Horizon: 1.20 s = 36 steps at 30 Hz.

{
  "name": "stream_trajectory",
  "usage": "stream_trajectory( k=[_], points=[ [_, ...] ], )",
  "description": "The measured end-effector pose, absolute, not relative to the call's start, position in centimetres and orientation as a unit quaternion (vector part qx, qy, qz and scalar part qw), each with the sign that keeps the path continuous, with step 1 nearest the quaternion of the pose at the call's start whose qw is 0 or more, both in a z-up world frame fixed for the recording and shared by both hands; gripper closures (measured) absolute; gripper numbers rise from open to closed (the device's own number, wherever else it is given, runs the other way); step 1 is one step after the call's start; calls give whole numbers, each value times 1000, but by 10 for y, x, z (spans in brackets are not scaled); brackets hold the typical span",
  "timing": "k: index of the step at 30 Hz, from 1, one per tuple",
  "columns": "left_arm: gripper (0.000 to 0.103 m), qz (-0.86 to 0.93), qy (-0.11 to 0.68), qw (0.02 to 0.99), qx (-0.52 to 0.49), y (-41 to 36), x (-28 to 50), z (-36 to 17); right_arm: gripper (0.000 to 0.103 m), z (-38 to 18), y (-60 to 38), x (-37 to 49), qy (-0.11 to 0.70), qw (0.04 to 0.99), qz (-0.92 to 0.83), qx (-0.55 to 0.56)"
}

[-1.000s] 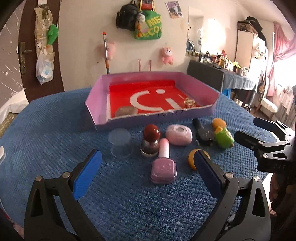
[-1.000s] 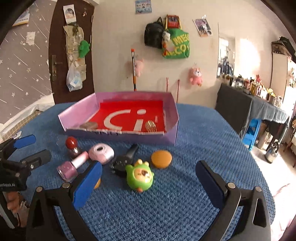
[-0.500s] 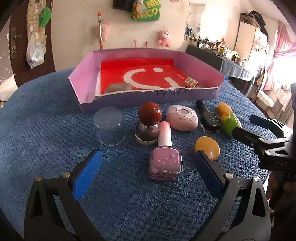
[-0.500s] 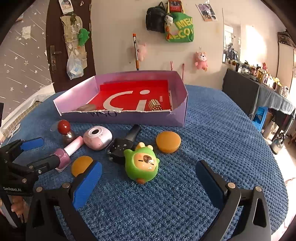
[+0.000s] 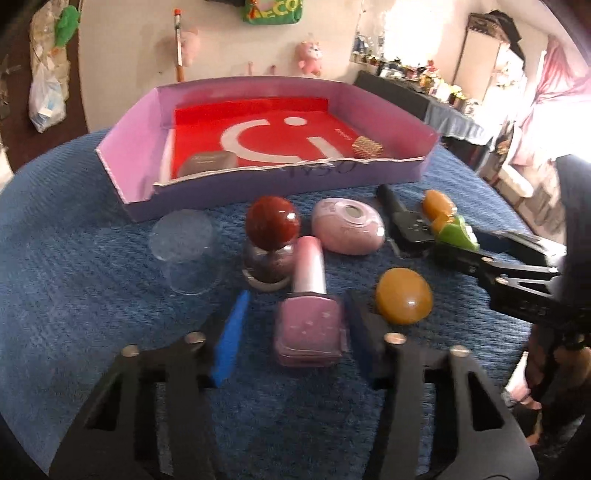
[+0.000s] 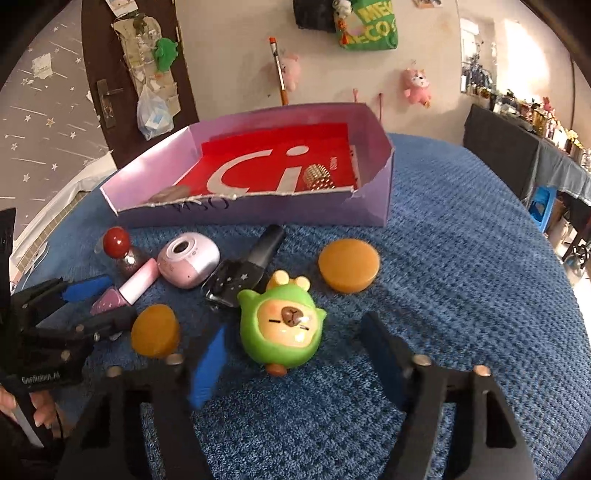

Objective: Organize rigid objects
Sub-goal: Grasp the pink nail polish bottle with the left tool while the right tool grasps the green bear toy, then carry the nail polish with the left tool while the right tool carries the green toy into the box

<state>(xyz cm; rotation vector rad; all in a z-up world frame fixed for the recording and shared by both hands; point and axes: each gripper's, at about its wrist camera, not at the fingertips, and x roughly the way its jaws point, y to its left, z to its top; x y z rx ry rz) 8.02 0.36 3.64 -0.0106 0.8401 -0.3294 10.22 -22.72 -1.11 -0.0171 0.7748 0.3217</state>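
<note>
Both grippers have narrowed: left gripper (image 5: 295, 321) is bracketing the pink polish bottle (image 5: 310, 328) ungripped, right gripper (image 6: 295, 354) is flanking the green toy (image 6: 282, 328) beside it, empty.

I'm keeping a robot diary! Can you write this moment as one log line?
left tool: open, around pink nail polish bottle | right tool: open, around green toy | purple box: two items inside

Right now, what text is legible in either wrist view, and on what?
"MEC" over "ECO", cut off: green bag on the wall.
"Ci"-like white logo: red floor of the purple box.
Handwriting, roughly "WSO", unsure: the box's front wall.
Lettering on the left gripper body: too blurred to read.
Pink compact, pink nail polish, black nail polish: no readable text.
</note>
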Motion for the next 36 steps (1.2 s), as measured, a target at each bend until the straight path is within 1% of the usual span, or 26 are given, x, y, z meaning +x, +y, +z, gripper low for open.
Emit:
stream_trajectory(
  k=[2, 15, 23, 31, 36],
  points=[
    [69, -167, 406, 899, 1, 0, 78, 38, 56, -11, -227, 100, 374, 911, 171, -3],
    [69, -175, 388, 905, -5, -1, 76, 52, 56, 2, -229, 88, 352, 918, 183, -4],
    [69, -185, 371, 910, -12, 1, 81, 74, 56, 16, -225, 88, 342, 919, 195, -7],
    [69, -203, 366, 908, -19, 0, 125, 104, 56, 45, -211, 117, 332, 916, 225, -21],
    [69, -217, 384, 897, -19, -3, 165, 105, 56, 57, -198, 155, 339, 906, 248, -45]
  ],
)
